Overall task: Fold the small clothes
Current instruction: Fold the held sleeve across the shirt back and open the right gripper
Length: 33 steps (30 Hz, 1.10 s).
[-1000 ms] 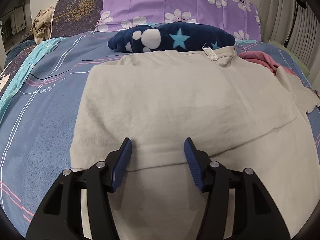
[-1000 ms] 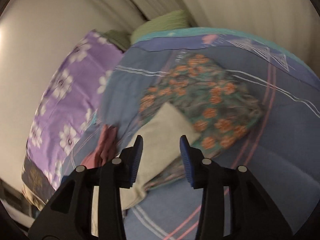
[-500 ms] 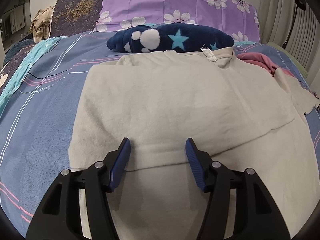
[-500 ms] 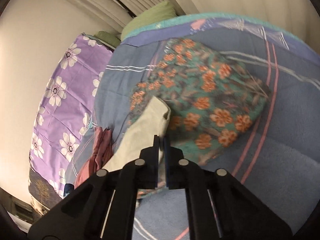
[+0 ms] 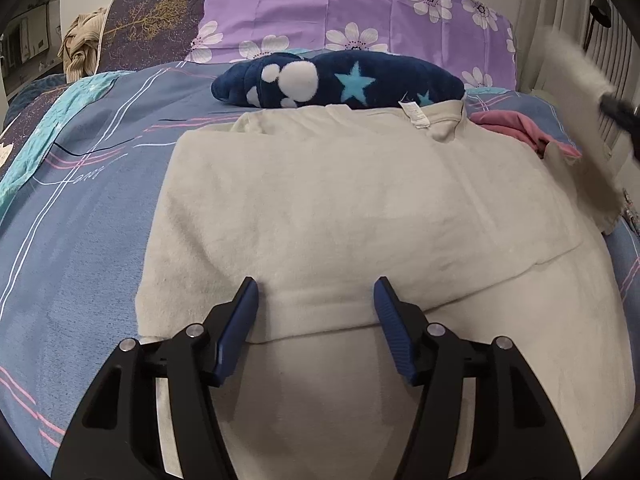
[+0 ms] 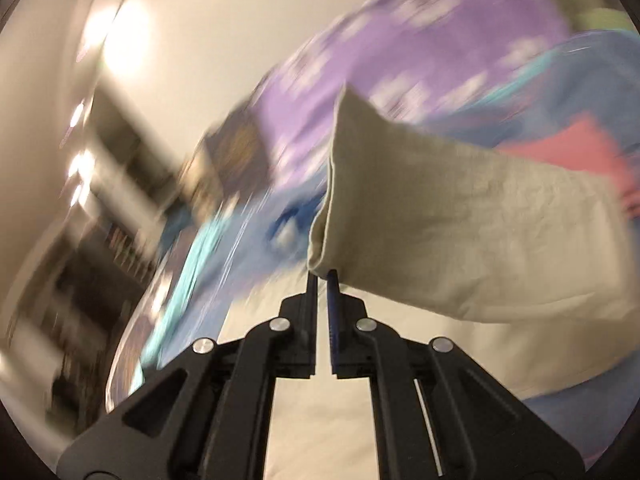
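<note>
Garment: soft, light, floppy cream cotton shirt (image 5: 340, 216); grip its hems
Left tool (image 5: 316, 300): released, hovering over fold
Right tool (image 6: 322, 276): clenched on sleeve cuff (image 6: 460, 232)

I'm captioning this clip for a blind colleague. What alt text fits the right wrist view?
The right gripper is shut on the cuff of a beige sleeve, holding it up above the bed. Behind, heavily blurred, are a purple flowered pillow, blue bedding and a pink garment.
</note>
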Each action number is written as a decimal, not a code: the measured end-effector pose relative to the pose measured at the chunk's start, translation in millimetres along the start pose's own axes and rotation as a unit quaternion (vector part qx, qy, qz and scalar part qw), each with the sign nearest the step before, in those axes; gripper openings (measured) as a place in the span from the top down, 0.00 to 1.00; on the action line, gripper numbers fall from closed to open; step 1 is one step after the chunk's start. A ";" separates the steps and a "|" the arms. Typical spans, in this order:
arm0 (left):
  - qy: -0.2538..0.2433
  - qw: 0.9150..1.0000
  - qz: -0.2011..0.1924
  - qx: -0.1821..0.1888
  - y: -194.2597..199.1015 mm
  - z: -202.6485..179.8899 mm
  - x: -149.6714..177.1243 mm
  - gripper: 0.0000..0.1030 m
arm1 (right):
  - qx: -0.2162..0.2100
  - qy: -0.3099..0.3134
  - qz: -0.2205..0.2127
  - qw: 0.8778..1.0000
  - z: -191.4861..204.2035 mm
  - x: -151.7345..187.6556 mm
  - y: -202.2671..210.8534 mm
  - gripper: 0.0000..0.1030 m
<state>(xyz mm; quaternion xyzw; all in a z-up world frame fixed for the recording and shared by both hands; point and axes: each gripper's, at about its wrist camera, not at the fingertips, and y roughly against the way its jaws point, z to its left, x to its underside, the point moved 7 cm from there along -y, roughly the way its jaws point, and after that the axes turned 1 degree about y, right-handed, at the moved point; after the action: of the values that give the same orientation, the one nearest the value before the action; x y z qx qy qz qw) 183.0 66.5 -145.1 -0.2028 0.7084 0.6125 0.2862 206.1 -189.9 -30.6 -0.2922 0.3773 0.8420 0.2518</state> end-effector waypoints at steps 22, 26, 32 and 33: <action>0.027 0.977 0.096 0.187 -46.8 -113.1 -40.3 0.55 | 0.066 -0.056 0.075 0.993 -52.6 106.4 -43.6 1.00; 0.019 0.981 0.087 0.171 -53.6 -120.0 -44.8 0.61 | 0.060 -0.063 0.073 0.994 -53.5 109.6 -42.7 1.00; 0.011 0.984 0.000 0.179 -9.5 -116.6 -92.9 0.98 | 0.052 -0.069 0.072 0.994 -55.1 109.7 -42.1 1.00; 0.010 0.983 -0.021 0.181 5.6 -112.3 -104.1 1.00 | 0.051 -0.071 0.072 0.994 -55.8 110.0 -42.1 1.00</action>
<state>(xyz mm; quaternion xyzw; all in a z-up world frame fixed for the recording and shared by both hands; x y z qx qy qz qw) 240.3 -49.7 -63.2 -0.1687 0.8060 0.4662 0.3233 172.8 -186.4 -156.5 -0.1907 0.4208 0.8563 0.2312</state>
